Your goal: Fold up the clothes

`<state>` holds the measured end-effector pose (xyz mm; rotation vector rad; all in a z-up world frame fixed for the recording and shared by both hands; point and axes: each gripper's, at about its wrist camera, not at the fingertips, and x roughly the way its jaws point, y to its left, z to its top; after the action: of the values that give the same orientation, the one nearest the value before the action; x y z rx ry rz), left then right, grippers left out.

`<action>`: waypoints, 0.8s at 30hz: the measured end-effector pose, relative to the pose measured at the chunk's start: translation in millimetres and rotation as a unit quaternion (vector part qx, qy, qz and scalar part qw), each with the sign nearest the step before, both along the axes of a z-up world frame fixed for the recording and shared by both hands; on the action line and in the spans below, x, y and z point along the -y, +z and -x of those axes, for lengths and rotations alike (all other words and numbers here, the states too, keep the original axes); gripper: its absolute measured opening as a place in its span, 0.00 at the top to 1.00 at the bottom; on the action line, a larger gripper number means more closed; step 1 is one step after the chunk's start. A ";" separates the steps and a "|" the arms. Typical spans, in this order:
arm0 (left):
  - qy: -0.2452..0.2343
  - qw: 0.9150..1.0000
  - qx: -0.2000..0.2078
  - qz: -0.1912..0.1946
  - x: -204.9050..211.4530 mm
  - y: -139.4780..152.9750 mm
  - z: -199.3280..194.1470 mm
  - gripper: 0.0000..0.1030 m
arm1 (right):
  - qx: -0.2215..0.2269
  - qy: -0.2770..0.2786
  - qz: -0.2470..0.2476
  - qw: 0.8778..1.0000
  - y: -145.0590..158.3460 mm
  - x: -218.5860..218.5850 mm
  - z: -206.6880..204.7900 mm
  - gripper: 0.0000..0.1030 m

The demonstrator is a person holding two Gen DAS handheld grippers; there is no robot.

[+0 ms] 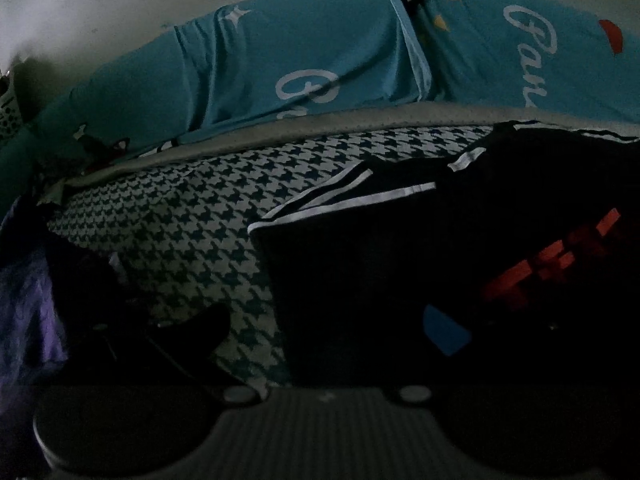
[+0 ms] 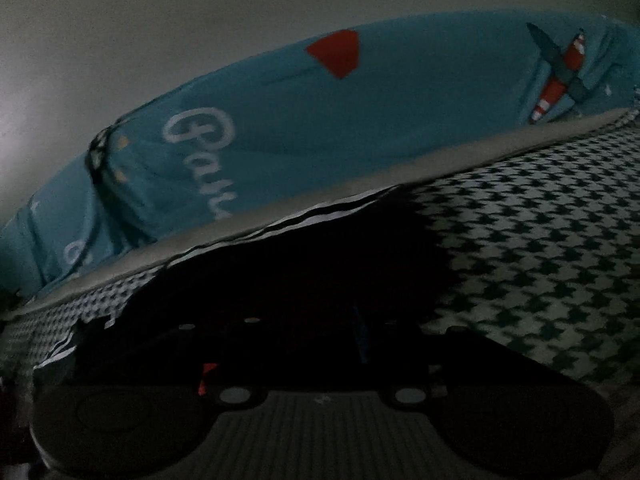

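On houndstooth sheet [image 1: 192, 216] | garment [image 1: 360, 272] edge nr rim [image 1: 280, 142] | L tongs [image 1: 320, 332], R tongs [image 2: 320, 344] (dim): unclear

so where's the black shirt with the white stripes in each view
Left wrist view: black shirt fills the right half, lying on the houndstooth cover, white stripes at its upper left edge.
Right wrist view: the shirt is at centre and lower left, striped edge along the top.
Shared landmark: the teal pillow with white script behind it.
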<state>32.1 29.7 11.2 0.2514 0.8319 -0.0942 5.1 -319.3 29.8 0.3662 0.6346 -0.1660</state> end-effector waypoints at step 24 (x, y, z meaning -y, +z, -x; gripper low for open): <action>-0.006 0.999 -0.036 0.017 -5.1 -10.5 -6.7 0.00 | 0.040 -0.047 -0.029 0.998 -25.3 68.2 -53.7 0.56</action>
<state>38.9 34.8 0.7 0.2214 0.8987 -0.1296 58.8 -387.5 4.4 0.4576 0.5434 -0.2224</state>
